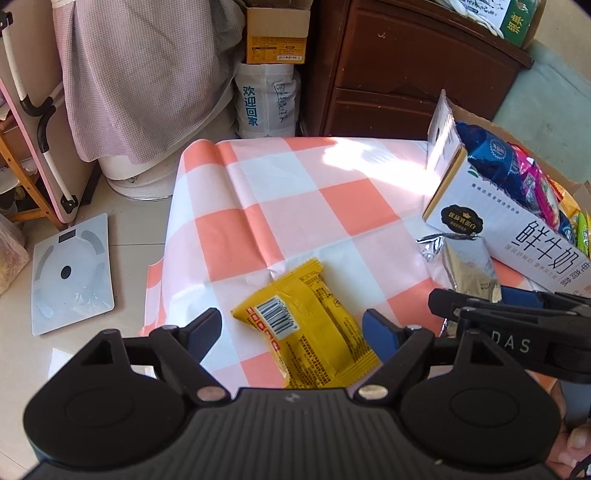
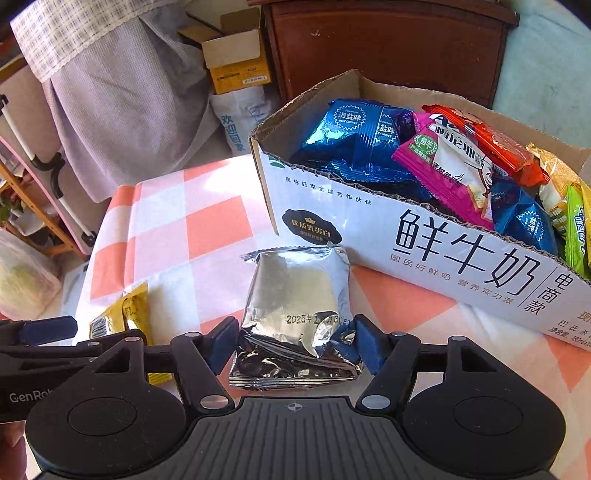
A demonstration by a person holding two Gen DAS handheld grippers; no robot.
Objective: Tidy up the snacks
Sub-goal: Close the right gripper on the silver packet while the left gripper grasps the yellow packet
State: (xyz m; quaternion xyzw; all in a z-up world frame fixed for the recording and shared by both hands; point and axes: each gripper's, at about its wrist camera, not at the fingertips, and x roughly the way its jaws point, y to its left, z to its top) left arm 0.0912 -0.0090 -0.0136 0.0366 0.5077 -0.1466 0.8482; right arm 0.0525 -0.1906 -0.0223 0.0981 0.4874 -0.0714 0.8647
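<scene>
A yellow snack packet (image 1: 303,325) lies on the checked tablecloth between the fingers of my left gripper (image 1: 295,330), which is open around it without pressing it. It also shows in the right wrist view (image 2: 125,317). A silver foil packet (image 2: 299,317) sits between the blue pads of my right gripper (image 2: 295,343); both pads touch its crumpled sides. The foil packet also shows in the left wrist view (image 1: 469,273). A white milk carton box (image 2: 424,251), full of several coloured snack packets, stands just behind it.
The table (image 1: 295,206) has an orange and white checked cloth, with its left edge near my left gripper. A bathroom scale (image 1: 70,273) lies on the floor to the left. A brown wooden cabinet (image 1: 399,70) and stacked cardboard boxes (image 1: 275,35) stand behind the table.
</scene>
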